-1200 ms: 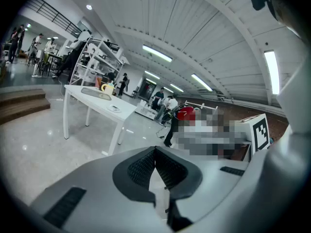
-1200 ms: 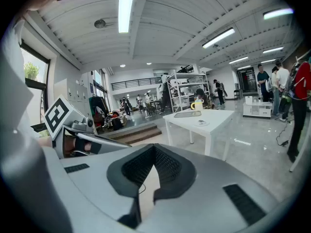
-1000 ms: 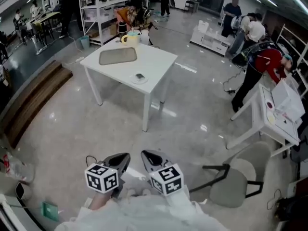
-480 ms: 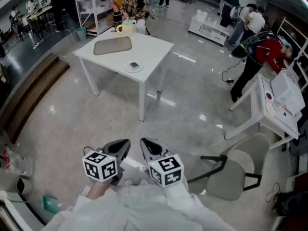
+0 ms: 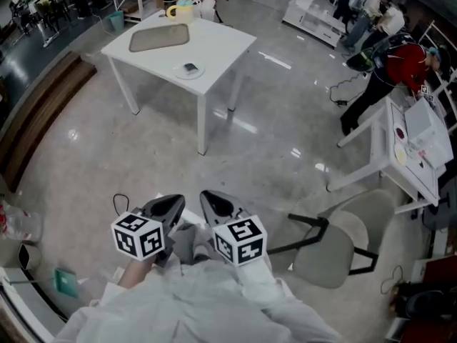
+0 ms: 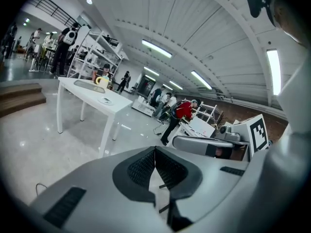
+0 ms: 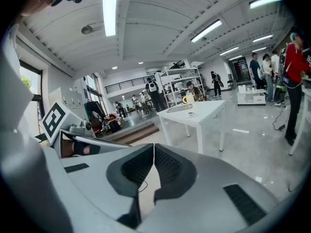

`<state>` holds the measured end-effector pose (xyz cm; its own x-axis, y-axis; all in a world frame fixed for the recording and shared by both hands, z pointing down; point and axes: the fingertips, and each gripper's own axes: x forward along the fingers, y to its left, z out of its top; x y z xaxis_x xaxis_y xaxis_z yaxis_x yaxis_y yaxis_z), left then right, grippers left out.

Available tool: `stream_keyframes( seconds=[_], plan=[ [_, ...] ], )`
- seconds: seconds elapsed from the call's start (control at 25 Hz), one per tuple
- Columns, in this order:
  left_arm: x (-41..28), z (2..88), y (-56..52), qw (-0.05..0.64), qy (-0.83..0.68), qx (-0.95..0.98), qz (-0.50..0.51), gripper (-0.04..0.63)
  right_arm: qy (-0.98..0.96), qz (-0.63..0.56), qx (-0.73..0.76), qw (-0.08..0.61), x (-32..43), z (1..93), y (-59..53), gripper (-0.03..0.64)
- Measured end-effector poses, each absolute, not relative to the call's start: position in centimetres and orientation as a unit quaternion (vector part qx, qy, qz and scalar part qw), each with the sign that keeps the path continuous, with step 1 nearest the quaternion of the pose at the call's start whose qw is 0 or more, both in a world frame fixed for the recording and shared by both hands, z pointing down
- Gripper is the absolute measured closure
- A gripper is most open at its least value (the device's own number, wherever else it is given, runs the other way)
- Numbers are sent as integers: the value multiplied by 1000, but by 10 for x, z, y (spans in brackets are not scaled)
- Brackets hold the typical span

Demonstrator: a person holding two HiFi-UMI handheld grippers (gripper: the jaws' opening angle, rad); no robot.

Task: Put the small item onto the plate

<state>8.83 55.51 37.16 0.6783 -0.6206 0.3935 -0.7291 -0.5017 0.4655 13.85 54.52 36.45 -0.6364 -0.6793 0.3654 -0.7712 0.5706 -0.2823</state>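
Approach stage, as we judged it: the left hand-held gripper and the right hand-held gripper hung side by side close to the body, over the glossy grey floor. Each one's own view showed its ribbed pads meeting at the tips with nothing between them, so both were closed and empty. The white square counter stood well apart, up ahead. On it the small dark item appeared to lie on the round white plate, near the counter's near edge. At that range we could not tell whether it rested wholly on the plate or only beside its rim. A grey rectangular tray and a yellow mug sat further back. To do the walk-in well, we thought it best to close on the counter's near corner, keep clear of the grey chair at the right, and check the item's true position first. Only one hand-held gripper should then open, and only once it was above the item.
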Motion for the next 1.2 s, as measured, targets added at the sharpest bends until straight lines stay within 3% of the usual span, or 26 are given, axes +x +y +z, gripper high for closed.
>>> stream_keyframes(
  seconds=[1.2],
  plan=[
    [6,371,250,309,-321,887,123,585,-846,220,473,113,51,364,244,600]
  ],
)
